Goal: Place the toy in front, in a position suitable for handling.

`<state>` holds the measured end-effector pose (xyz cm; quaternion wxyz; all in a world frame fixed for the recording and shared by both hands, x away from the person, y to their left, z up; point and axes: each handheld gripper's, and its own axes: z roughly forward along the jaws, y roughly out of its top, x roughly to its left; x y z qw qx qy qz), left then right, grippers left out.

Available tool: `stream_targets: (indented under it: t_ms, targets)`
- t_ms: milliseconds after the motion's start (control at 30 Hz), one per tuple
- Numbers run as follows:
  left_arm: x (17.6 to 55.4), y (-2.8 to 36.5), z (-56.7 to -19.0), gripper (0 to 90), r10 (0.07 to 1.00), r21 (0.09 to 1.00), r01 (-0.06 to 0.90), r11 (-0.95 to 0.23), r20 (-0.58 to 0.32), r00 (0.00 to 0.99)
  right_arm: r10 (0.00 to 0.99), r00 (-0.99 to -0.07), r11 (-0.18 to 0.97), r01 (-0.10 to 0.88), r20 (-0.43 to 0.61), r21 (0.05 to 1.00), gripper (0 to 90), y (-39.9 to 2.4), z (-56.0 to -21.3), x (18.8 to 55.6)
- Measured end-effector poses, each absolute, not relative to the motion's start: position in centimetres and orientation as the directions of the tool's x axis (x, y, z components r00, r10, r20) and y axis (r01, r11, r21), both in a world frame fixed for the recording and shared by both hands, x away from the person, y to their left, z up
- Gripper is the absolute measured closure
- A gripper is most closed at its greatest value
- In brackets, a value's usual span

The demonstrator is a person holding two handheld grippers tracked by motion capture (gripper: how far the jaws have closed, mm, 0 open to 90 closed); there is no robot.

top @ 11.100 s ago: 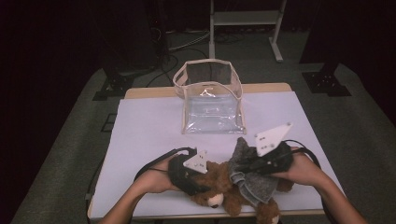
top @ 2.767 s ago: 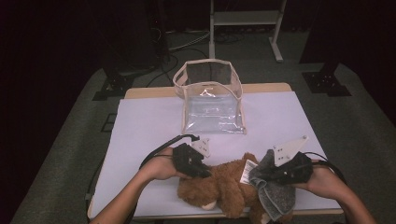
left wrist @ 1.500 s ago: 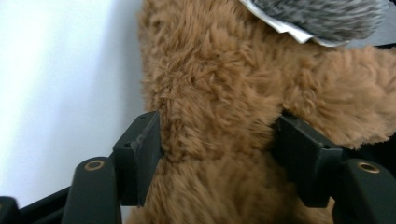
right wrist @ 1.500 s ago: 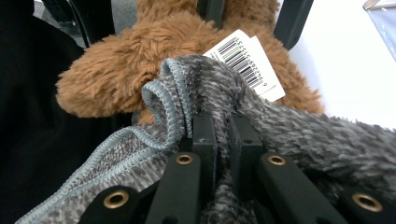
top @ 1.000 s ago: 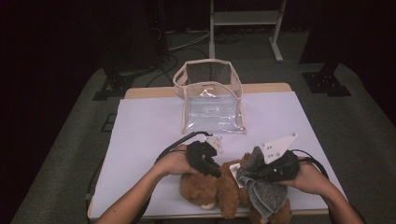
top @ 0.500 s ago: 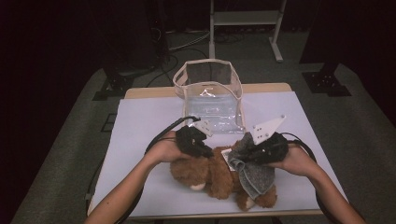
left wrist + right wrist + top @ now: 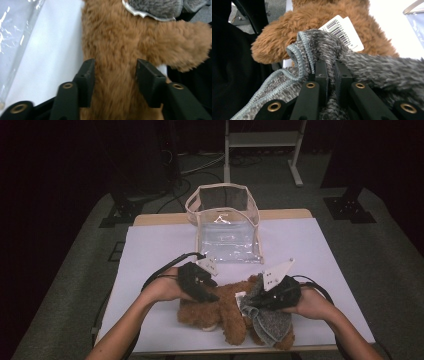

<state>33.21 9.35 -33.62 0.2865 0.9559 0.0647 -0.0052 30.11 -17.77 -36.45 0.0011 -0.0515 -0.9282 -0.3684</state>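
Bear (image 7: 220,307) lies on the table (image 7: 150,255) near edge, soft, light, squashy; right claw (image 7: 329,68) pinched tight on its floppy grey knit garment (image 7: 372,66), left claw (image 7: 113,75) half open, just been opening, straddling the torso; grab the hem, fur slips.

Bright table, dark surroundings, mild blur
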Motion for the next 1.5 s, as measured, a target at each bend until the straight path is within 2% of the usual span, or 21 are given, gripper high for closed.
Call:
stream_targets:
  t_ms: [200,333,433,600,667,800,867,1067,1233,1367,1500]
  targets:
    - [33.0,11.5,-33.0,38.5,0.156,0.550,0.168,-0.818,-0.069,0.985,0.102,-0.994,0.732,0.107,0.046,0.673,82.6,-18.8,-37.1,29.1]
    - [32.7,11.8,-34.1,44.6,0.164,0.530,0.190,-0.827,-0.095,0.982,0.102,-0.994,0.737,0.109,0.049,0.667,82.5,-18.9,-37.0,29.1]
    - [32.4,11.8,-34.8,48.6,0.165,0.548,0.185,-0.816,-0.086,0.982,0.085,-0.996,0.751,0.087,0.036,0.655,82.4,-18.4,-35.8,29.3]
    - [31.7,11.5,-35.2,50.4,0.140,0.574,0.165,-0.802,-0.088,0.986,0.067,-0.998,0.687,0.049,0.004,0.725,82.3,-17.0,-32.5,30.4]
    - [31.2,11.2,-35.1,50.4,0.122,0.572,0.145,-0.808,-0.078,0.989,0.066,-0.998,0.692,0.034,-0.016,0.721,82.1,-15.6,-31.9,31.0]
    - [30.3,11.1,-35.1,50.3,0.115,0.568,0.126,-0.813,-0.056,0.992,0.045,-0.999,0.752,0.030,-0.007,0.659,81.9,-13.3,-33.2,32.1]
    - [30.1,11.4,-35.1,50.0,0.116,0.580,0.130,-0.804,-0.061,0.991,0.043,-0.999,0.750,0.044,0.018,0.660,82.0,-13.5,-34.0,32.0]
    - [30.2,11.8,-33.8,37.5,0.127,0.593,0.141,-0.793,-0.065,0.990,0.066,-0.997,0.743,0.076,0.040,0.665,82.4,-15.0,-35.6,30.9]
    - [30.4,12.7,-34.1,24.5,0.163,0.543,0.192,-0.817,-0.101,0.981,0.079,-0.995,0.723,0.094,0.054,0.684,82.6,-16.5,-36.2,30.2]
    - [30.6,12.4,-35.4,20.2,0.173,0.537,0.226,-0.813,-0.148,0.974,0.077,-0.996,0.715,0.093,0.053,0.693,82.6,-17.1,-36.5,29.6]
    - [30.8,11.2,-35.6,21.5,0.159,0.543,0.196,-0.817,-0.115,0.981,0.089,-0.995,0.720,0.095,0.045,0.688,82.6,-17.7,-36.5,29.0]
